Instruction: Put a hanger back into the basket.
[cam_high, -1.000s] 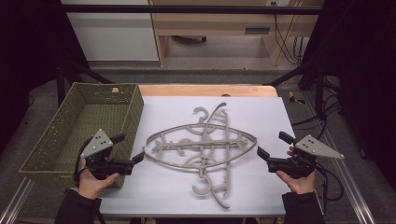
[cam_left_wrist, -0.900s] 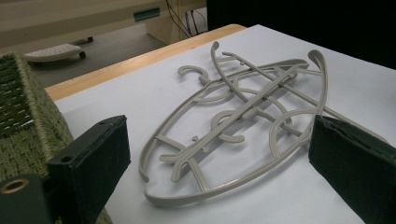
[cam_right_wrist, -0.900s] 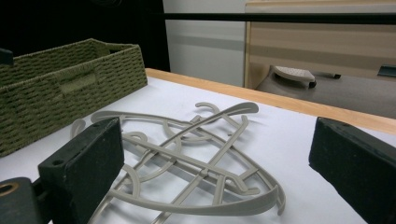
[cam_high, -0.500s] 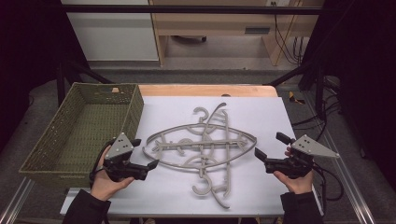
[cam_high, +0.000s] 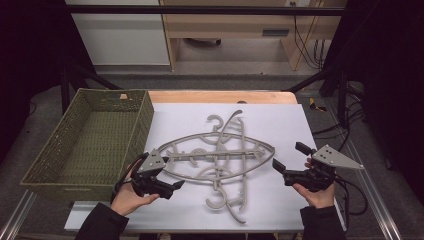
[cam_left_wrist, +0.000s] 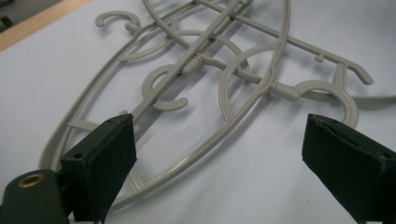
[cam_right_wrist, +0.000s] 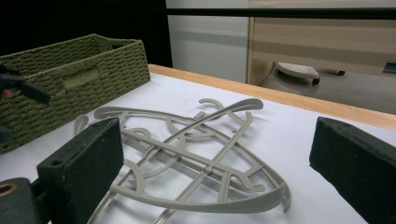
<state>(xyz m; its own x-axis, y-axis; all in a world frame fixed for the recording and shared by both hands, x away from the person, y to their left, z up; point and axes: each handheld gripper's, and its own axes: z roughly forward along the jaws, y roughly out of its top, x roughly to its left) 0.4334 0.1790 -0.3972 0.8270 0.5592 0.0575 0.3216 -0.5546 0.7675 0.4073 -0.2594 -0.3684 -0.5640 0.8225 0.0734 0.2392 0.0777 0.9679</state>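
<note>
A heap of grey plastic hangers (cam_high: 220, 155) lies crossed on the white table top (cam_high: 280, 120). My left gripper (cam_high: 171, 172) is at the heap's left end, open, low over the table. In the left gripper view its wide-apart jaws frame the curved hanger arms and hooks (cam_left_wrist: 224, 70), and nothing is between the pads (cam_left_wrist: 105, 163). My right gripper (cam_high: 286, 154) stands open just off the heap's right tip, apart from it. The right gripper view looks across the hangers (cam_right_wrist: 187, 154) between its black jaws.
A green woven basket (cam_high: 145, 115) stands at the table's left, close behind my left hand; it also shows at the left of the right gripper view (cam_right_wrist: 70, 79). A wooden strip (cam_high: 220, 96) edges the table's far side. Bare white surface lies in front of the hangers.
My left gripper has moved right, from beside the basket to the left end of the hangers. The right gripper has edged slightly left toward the heap. Hangers have not moved.
</note>
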